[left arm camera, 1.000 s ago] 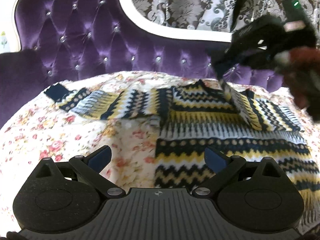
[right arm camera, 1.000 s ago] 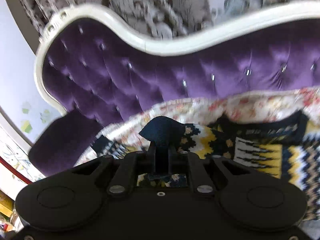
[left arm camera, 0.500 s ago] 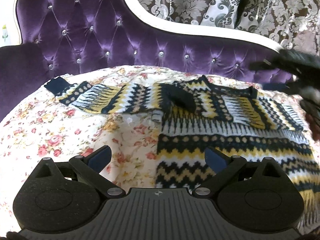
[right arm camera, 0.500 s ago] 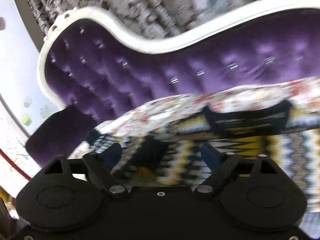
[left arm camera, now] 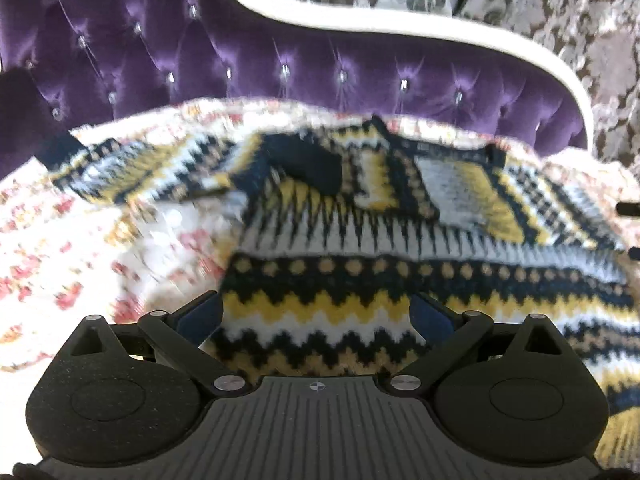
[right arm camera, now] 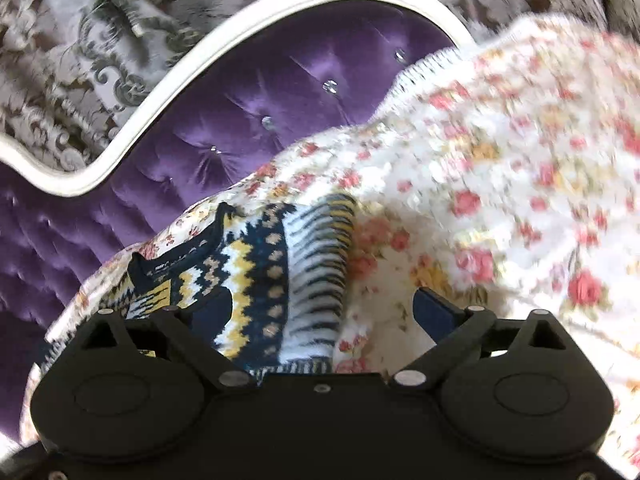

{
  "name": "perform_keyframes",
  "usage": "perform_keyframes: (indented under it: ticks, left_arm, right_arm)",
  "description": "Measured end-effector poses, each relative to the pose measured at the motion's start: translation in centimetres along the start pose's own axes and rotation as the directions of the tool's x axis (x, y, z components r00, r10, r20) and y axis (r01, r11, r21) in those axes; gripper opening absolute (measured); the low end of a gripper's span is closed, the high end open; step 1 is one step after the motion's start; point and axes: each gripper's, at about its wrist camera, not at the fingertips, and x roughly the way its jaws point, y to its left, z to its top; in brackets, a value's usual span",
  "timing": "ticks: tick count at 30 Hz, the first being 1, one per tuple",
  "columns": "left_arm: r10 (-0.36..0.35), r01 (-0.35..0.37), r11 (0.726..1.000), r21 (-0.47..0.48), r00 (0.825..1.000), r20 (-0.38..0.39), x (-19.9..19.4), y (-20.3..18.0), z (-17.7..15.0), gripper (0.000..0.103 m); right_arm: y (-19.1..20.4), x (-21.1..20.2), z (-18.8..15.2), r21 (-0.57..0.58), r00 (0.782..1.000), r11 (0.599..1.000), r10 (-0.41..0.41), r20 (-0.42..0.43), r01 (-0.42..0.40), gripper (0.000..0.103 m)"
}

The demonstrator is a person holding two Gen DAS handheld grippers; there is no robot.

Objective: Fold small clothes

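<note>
purple tufted sofa point(left arm camera: 280, 68), floral cover point(left arm camera: 60, 248). we'd just dropped the sweater point(left arm camera: 360, 248) sleeve point(left arm camera: 460, 196) across its chest, so right gripper point(right arm camera: 322, 308) and left gripper point(left arm camera: 316, 316) both sat spread, empty; other sleeve next.

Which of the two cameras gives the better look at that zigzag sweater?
The left wrist view: the sweater spreads across the floral cover, with collar, body and one outstretched sleeve all showing. The right wrist view catches only the collar end and part of the body.
</note>
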Motion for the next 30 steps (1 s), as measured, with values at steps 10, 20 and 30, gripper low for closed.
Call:
perform_keyframes:
  ticks: [10,20,30]
  left_arm:
    - [0.060,-0.063,0.997,0.048,0.996,0.060,0.1,-1.0,-1.7,0.103]
    - [0.031,-0.032,0.999,0.038,0.999,0.027,0.2,-0.6,-0.5,0.102]
    - [-0.032,0.042,0.997,-0.071,0.990,0.137,-1.9,5.8,4.2,0.102]
  right_arm:
    - [1.6,2.0,-1.0,-0.083,0.996,0.996,0.036,-0.080,-0.043,0.038]
    - [2.1,0.9,-0.9,-0.175,0.996,0.983,-0.072,-0.062,0.060,0.065]
    - [4.3,-4.3,-0.6,-0.209,0.993,0.977,0.062,0.099,-0.040,0.103]
